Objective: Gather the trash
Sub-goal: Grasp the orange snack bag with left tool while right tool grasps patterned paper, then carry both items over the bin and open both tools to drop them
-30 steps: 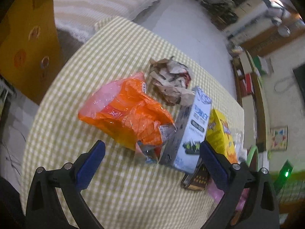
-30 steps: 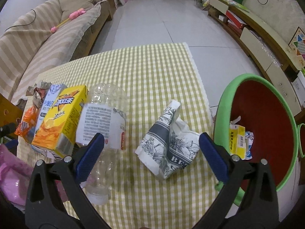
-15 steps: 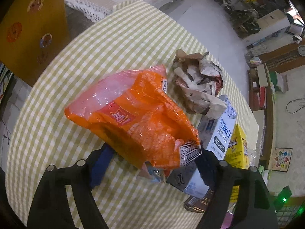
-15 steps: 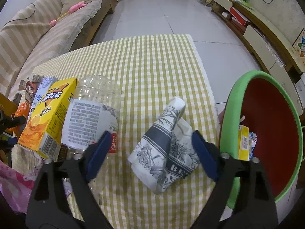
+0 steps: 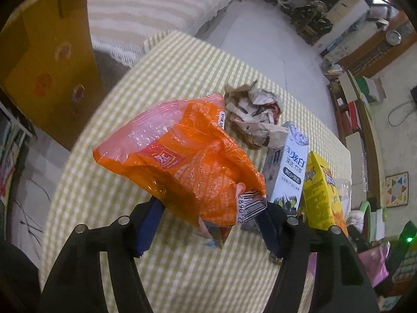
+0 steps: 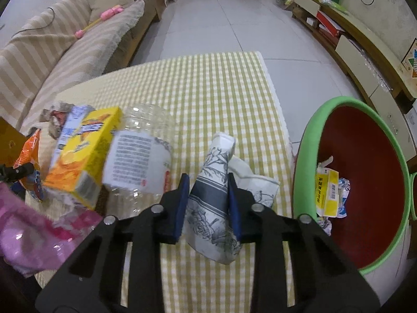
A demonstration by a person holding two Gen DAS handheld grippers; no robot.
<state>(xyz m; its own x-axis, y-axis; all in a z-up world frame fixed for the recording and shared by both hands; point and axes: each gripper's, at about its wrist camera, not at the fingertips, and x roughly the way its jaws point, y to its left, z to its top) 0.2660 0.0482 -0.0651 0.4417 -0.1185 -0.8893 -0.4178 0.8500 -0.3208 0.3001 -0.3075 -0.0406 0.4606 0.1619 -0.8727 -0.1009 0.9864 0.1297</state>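
Left hand-held gripper (image 5: 211, 224): at 6 o'clock in the left wrist view, its blue pads pinching the near end of the orange bag; the bag hides the tips.
Orange bag (image 5: 187, 164): crumpled plastic wrapper at frame centre, barcode corner by the right pad, fanning out toward 10 o'clock above the counter.
Counter (image 5: 104, 195): covered in a yellow-and-white check cloth.
Paper wad (image 5: 254, 120): crumpled, at 1 o'clock from the bag, lying on the counter and touching the white carton.
White carton (image 5: 289, 172): upright, just beside the bag at 3 o'clock.
Yellow box (image 5: 320, 195): right of the white carton, touching it; in the right wrist view it leans at 9 o'clock (image 6: 86, 154).
Pink bag (image 6: 39, 237): at 8 o'clock in the right wrist view, at the counter's near edge.
Bottle (image 6: 140, 164): clear plastic with a white label, lying on its side against the yellow box.
Right hand-held gripper (image 6: 207, 203): at 6 o'clock in its own view, pads pressed in on the tissue pack.
Tissue pack (image 6: 216, 198): grey floral print, between the pads, its top pointing to 12 o'clock.
Bin (image 6: 310, 140): green rim, red inside, at 3 o'clock past the counter edge, with a few scraps inside.
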